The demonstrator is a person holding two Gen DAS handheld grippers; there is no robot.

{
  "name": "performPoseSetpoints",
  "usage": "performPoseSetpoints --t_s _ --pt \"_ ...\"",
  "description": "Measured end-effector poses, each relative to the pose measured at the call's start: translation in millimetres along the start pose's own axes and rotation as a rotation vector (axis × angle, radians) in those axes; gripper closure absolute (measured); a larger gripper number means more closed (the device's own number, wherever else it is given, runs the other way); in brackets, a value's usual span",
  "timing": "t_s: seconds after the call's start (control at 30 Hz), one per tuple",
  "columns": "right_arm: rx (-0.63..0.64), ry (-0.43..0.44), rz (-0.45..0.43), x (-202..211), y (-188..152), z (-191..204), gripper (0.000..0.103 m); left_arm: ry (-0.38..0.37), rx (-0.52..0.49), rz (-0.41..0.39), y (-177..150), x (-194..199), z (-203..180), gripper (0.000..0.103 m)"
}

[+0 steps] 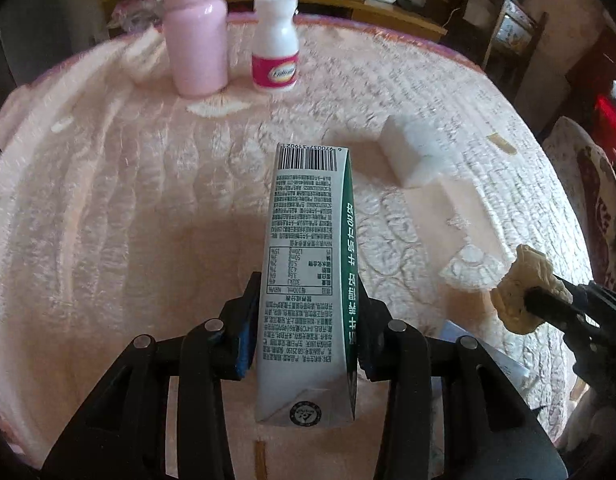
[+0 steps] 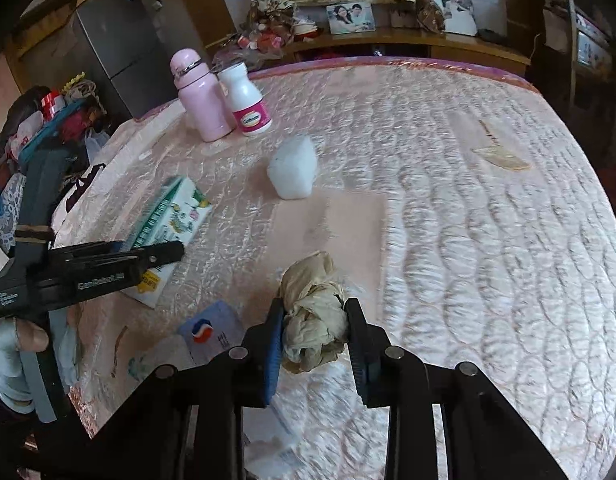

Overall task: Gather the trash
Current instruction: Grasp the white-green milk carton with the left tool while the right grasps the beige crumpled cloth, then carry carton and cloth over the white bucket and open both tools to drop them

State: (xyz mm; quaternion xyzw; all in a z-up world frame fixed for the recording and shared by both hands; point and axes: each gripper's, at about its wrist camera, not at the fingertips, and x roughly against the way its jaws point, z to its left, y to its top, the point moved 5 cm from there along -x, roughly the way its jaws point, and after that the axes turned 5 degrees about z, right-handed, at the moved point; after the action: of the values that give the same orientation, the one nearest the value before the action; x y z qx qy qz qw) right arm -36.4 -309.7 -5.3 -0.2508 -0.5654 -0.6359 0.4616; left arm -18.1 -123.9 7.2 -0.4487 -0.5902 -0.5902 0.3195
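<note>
My left gripper is shut on a white and green milk carton, held above the pink quilted mattress. The carton and left gripper also show at the left of the right wrist view. My right gripper is shut on a crumpled beige wad of paper. That wad shows at the right of the left wrist view. A white foam block lies on the mattress beyond the carton; it also shows in the right wrist view.
A pink bottle and a white pill bottle stand at the far side; both show in the right wrist view. A blue-white packet lies near the front edge. A torn patch marks the mattress at right.
</note>
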Motion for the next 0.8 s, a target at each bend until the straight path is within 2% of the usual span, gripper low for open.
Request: performPoseSetpoints --t_s 0.3,0.57,0.8 --pt "-0.015 0.005 -0.049 33.8 -14.7 -10.5 0.075 -0.018 -0.038 -0.062 -5.7 39.6 -30.8 0.066" --pt "-0.041 -0.028 -0.095 74.6 -28.2 -34.2 0.075 -0.031 -0.105 -0.114 -15.4 63.9 -82.2 0.066" --pt "-0.065 -0.059 -0.124 103.7 -44.3 -55.6 0.075 -0.06 -0.147 -0.122 -24.0 73.0 -123.5 0.066"
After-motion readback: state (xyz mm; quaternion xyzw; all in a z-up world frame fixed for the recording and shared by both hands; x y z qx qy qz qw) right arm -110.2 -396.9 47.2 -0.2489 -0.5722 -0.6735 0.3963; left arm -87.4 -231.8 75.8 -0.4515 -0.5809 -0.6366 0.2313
